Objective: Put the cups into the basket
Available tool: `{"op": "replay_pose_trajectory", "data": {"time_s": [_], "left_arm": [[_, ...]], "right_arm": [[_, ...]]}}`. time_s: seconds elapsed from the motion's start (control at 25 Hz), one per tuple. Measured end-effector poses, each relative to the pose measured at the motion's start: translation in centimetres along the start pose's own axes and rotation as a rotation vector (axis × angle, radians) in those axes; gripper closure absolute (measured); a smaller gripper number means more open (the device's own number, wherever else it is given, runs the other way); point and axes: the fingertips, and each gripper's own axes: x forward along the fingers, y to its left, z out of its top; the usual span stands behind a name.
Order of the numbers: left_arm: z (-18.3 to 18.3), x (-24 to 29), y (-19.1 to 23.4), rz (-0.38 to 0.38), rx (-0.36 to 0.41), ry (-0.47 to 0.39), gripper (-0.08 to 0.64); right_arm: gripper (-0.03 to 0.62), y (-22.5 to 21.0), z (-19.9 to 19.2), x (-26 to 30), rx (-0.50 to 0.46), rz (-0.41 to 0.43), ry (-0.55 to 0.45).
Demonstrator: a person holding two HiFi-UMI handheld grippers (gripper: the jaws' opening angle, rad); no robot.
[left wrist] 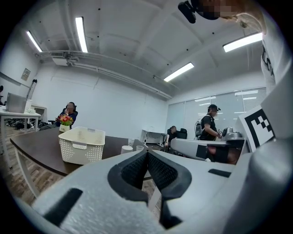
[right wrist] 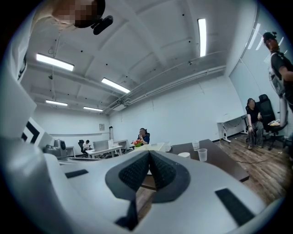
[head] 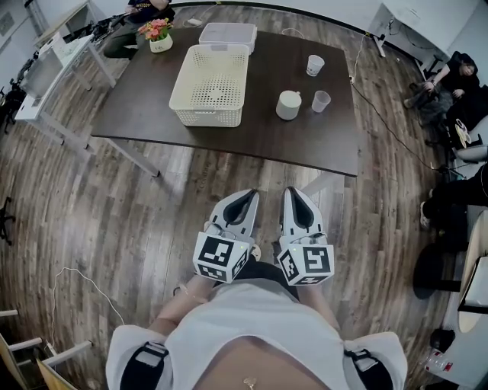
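Three cups stand on the right part of the dark table (head: 259,137): a white cup (head: 288,104), a clear cup (head: 321,100) beside it and another clear cup (head: 315,65) farther back. The cream perforated basket (head: 210,84) sits left of them with nothing visible inside. My left gripper (head: 248,196) and right gripper (head: 292,193) are held side by side close to my body, well short of the table, both shut with nothing in them. In the left gripper view the basket (left wrist: 81,145) and the white cup (left wrist: 127,149) lie beyond the shut left gripper (left wrist: 146,151). The right gripper (right wrist: 149,153) points toward a clear cup (right wrist: 202,154).
A white lidded box (head: 227,34) and a flower pot (head: 158,34) stand behind the basket. People sit at the far end of the table (head: 145,7) and at the right wall (head: 450,76). Desks with equipment (head: 46,68) line the left. Wooden floor lies between me and the table.
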Motion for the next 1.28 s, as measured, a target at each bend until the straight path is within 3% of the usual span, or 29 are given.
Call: {"op": "replay_pose_trajectory", "data": {"time_s": [0.52,0.72,1.28], "left_arm": [[-1.4,3.4,0.6,0.029,-0.055,0.055,0.549],[-0.8,6.1,1.3,0.009,-0.044,0.055,0.549],[2.5,18.6,7.8,-0.066,-0.059,0.048,0.549]], "right_arm": [[0.580,-2.6,-2.0,1.7,0.041,0.003,0.080],[0.580,-5.0,-1.7,3.6,0.067,-0.036,0.084],[0.580,-11.4,0.6,15.8,0.089,-0.093,0.081]]}}
